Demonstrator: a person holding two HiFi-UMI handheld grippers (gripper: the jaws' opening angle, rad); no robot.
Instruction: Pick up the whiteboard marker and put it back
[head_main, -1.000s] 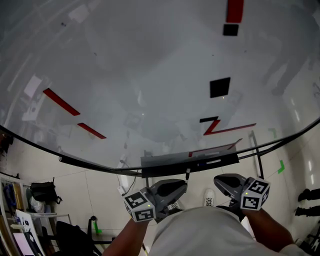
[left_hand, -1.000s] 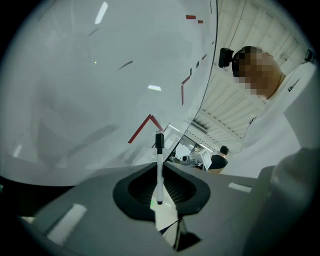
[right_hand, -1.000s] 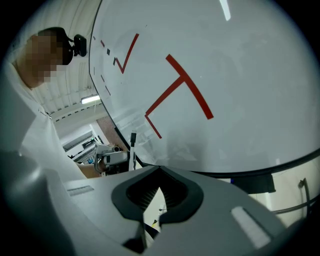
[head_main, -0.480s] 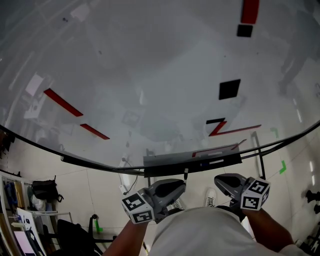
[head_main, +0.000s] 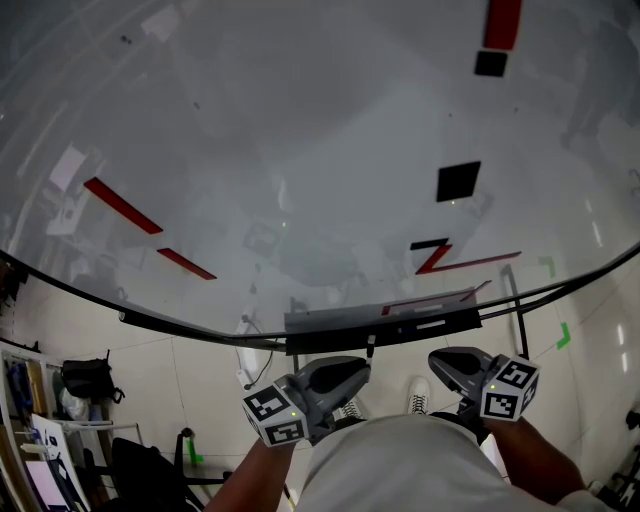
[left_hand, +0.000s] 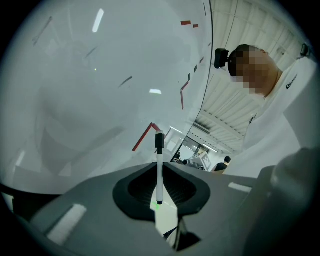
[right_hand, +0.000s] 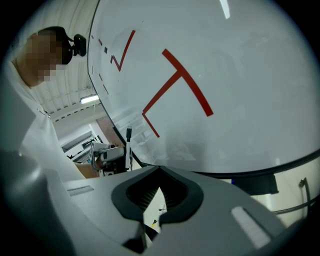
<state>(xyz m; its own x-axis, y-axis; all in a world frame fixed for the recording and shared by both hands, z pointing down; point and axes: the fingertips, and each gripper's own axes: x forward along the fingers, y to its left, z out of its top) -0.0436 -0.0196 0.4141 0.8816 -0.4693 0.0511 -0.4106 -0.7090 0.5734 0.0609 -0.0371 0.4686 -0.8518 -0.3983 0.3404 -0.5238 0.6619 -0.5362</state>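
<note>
One whiteboard marker pinched in left tongs; right tongs pressed together, empty; one whiteboard ahead.

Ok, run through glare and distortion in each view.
Head view: dim, the whiteboard edge bowed by the lens, faint reflections. Left gripper view: bright light streaks on the whiteboard, dark corners, the marker sharp in the left gripper. Right gripper view: dark corners, one glare streak at top.
</note>
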